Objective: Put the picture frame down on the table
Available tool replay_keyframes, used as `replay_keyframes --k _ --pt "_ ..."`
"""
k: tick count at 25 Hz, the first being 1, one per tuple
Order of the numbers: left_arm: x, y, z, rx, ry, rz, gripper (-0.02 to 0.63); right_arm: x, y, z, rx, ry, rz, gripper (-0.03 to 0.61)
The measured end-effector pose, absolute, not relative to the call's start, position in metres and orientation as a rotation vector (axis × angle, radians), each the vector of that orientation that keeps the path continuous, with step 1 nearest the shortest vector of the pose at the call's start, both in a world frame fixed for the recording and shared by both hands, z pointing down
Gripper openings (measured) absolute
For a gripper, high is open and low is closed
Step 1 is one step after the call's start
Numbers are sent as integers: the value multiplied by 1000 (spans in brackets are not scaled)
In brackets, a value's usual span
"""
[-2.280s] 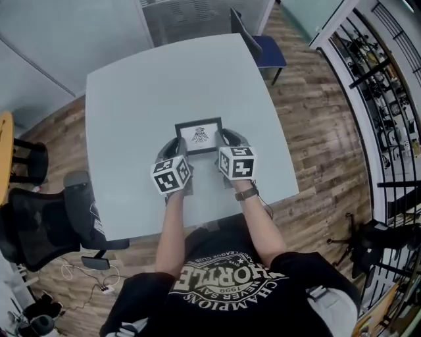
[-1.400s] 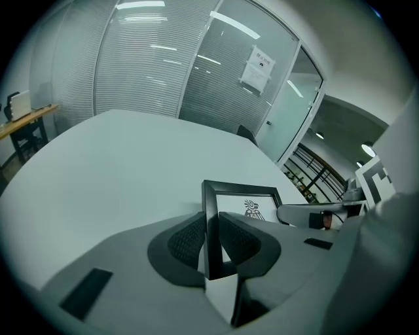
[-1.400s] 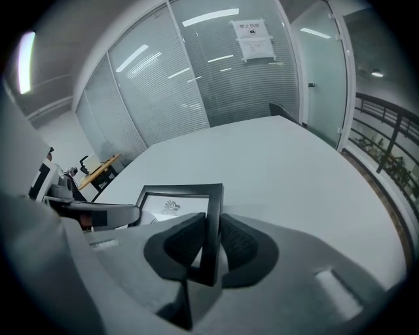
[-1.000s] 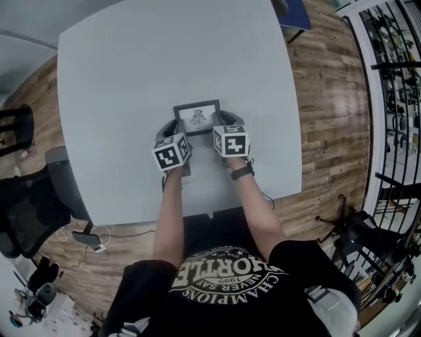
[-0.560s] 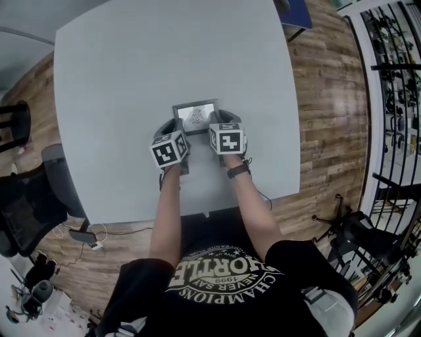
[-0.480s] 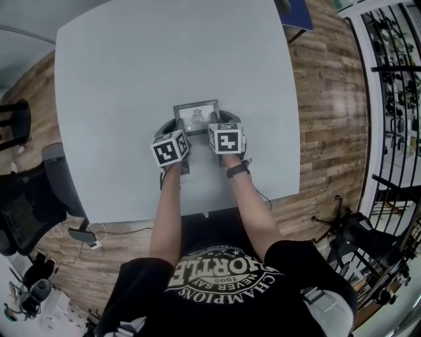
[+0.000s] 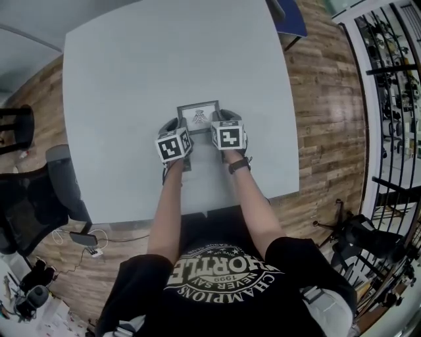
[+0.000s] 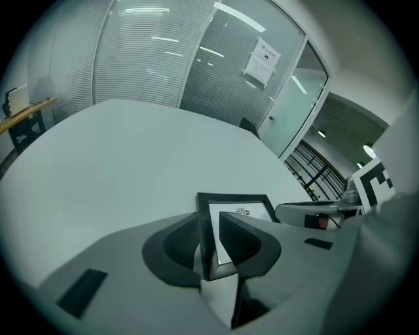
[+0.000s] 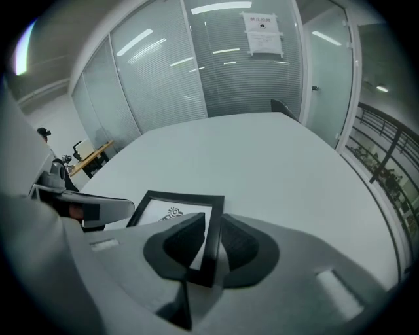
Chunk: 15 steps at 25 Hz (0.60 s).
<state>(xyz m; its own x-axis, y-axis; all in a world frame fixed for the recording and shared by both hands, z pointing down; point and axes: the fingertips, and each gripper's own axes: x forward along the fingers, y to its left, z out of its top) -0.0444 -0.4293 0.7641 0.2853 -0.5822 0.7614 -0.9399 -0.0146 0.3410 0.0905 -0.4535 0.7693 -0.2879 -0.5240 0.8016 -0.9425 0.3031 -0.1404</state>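
Note:
A small black picture frame (image 7: 199, 116) with a white print is held over the grey table (image 7: 131, 72), near its front middle. My left gripper (image 7: 177, 129) is shut on the frame's left edge (image 8: 204, 229), its jaws pinching the black border. My right gripper (image 7: 217, 122) is shut on the frame's right edge (image 9: 213, 235). The frame (image 9: 177, 209) lies nearly flat between the two grippers; whether it touches the tabletop I cannot tell. In each gripper view the other gripper shows at the frame's far side.
A black office chair (image 7: 33, 204) stands at the table's left front corner. A blue chair (image 7: 289, 16) sits at the far right corner. Black racks (image 7: 395, 99) line the right side over the wooden floor. Glass partition walls (image 9: 216, 72) stand beyond the table.
Both grippers have kept hold of the frame. The head view has shifted and the frame looks a bit smaller and lower against the table than 2.3 s ago.

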Motion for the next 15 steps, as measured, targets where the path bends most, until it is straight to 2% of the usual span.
replay_keyframes --k 15 --pt "-43 -381 601 2035 -1431 286 74 68 -401 600 1489 -2239 625 75"
